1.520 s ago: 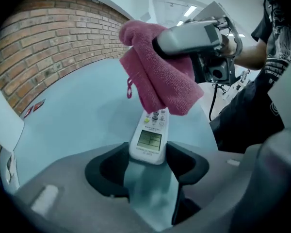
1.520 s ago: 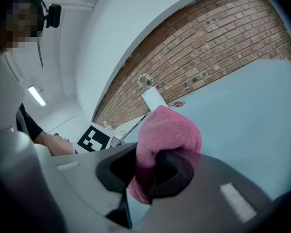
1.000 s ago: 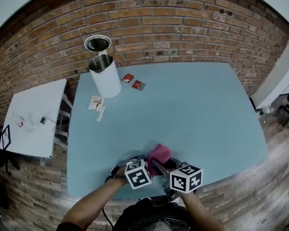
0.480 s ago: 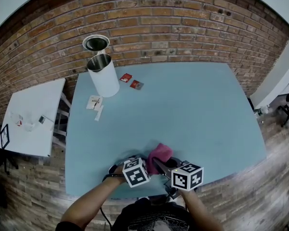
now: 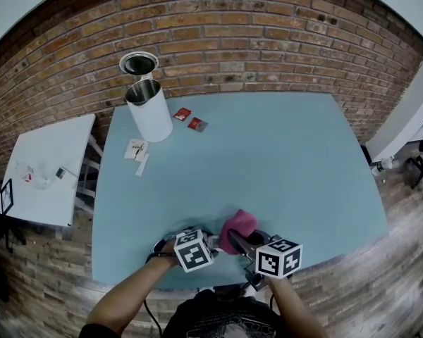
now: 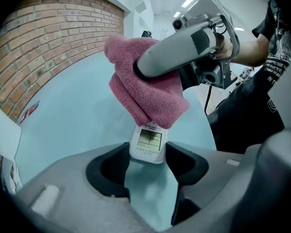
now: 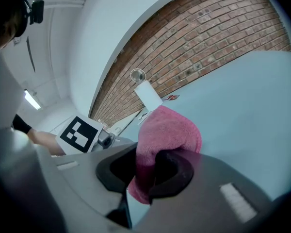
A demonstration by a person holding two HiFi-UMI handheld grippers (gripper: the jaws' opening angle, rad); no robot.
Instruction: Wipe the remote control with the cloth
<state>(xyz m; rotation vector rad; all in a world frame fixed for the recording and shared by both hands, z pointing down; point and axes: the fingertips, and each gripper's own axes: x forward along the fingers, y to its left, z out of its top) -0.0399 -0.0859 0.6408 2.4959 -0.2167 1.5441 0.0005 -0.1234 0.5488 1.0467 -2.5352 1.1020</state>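
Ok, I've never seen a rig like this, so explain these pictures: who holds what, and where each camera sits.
No robot here: a person holds a two-jaw gripper in each hand. One picture comes from a camera on the person's head, looking down at a light blue table; the other two come from cameras riding on the grippers. The left gripper clamps a white remote control by its sides. The right gripper pinches a pink cloth that lies over the remote's far end. Far across the table are a white cylindrical container, two small red packets and some paper slips.
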